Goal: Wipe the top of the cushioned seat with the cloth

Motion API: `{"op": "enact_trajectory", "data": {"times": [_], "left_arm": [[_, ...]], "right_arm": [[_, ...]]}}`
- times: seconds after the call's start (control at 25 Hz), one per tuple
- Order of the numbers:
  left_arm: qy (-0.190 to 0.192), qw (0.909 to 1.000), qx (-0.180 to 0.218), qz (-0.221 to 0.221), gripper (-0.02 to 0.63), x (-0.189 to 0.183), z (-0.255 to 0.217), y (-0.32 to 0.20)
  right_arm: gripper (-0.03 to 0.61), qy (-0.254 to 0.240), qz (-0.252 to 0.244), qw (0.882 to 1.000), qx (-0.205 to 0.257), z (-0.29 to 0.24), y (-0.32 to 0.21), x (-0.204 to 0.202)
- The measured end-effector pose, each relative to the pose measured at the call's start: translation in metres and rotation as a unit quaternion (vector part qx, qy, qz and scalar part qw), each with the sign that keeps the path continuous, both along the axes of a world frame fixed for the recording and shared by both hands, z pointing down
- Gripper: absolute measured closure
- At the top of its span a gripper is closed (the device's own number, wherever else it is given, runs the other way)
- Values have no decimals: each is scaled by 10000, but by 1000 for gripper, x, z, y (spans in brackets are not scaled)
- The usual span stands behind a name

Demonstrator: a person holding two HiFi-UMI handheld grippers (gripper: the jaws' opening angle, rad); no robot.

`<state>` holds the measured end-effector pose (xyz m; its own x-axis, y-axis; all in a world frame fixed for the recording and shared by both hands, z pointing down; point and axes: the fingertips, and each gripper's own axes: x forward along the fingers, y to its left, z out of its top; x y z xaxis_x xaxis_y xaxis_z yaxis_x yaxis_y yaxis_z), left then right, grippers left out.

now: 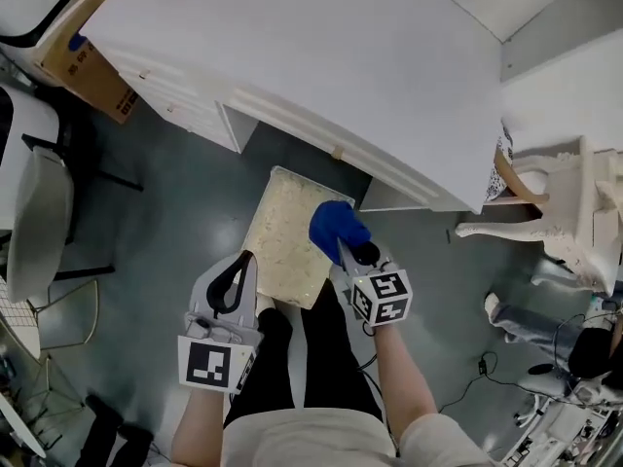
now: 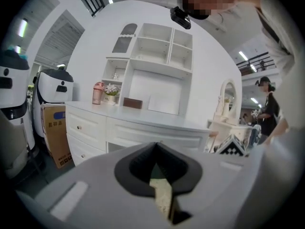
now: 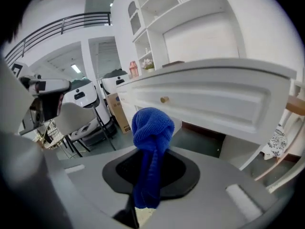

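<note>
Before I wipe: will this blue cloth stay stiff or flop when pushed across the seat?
Likely floppy: the cloth wads up in the right gripper. Probably light: one pinch holds it. Its textured knit should drag, not slip.

Occlusion notes.
Cushioned seat [image 1: 277, 232]: far right corner under cloth [image 1: 334, 224]; near corners behind left gripper [image 1: 241, 266] and right gripper [image 1: 348, 253]. Cloth's lower end buried between right jaws. Cardboard box [image 1: 92, 78] print unreadable.

The head view looks steeply down on the cushioned seat [image 1: 284, 236], the white dresser [image 1: 321, 56] at 12 o'clock; both gripper views, low and close, face that same dresser front.
</note>
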<state>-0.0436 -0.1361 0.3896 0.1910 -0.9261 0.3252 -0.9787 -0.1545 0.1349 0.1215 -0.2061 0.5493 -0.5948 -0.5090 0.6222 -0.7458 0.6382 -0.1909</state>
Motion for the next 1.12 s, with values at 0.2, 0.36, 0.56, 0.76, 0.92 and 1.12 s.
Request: {"op": "enact_trajectory", "data": {"times": [0.2,0.36,0.56,0.76,0.92,1.12], "left_arm": [[-68,9993,113,357,614,11,-46,-1],[-133,9979,247,586,614,24,-83,-1],[-163,9955,293,883,614,47,-120,2],[-210,9921,537,1118,614,64,-159,3],[-197,9893,749,1240,614,71,-187,6],[-222,9852,1055,1331,614,77,-222,12]], "right_arm": [[503,-306,225,9988,311,-80,19,6],[505,-496,305,9965,603,-143,34,12],[505,-705,353,9922,961,-216,50,24],[505,-892,418,9859,1350,-277,67,34],[505,-998,446,9798,1674,-317,79,41],[505,-1186,524,9696,2074,-362,94,47]]}}
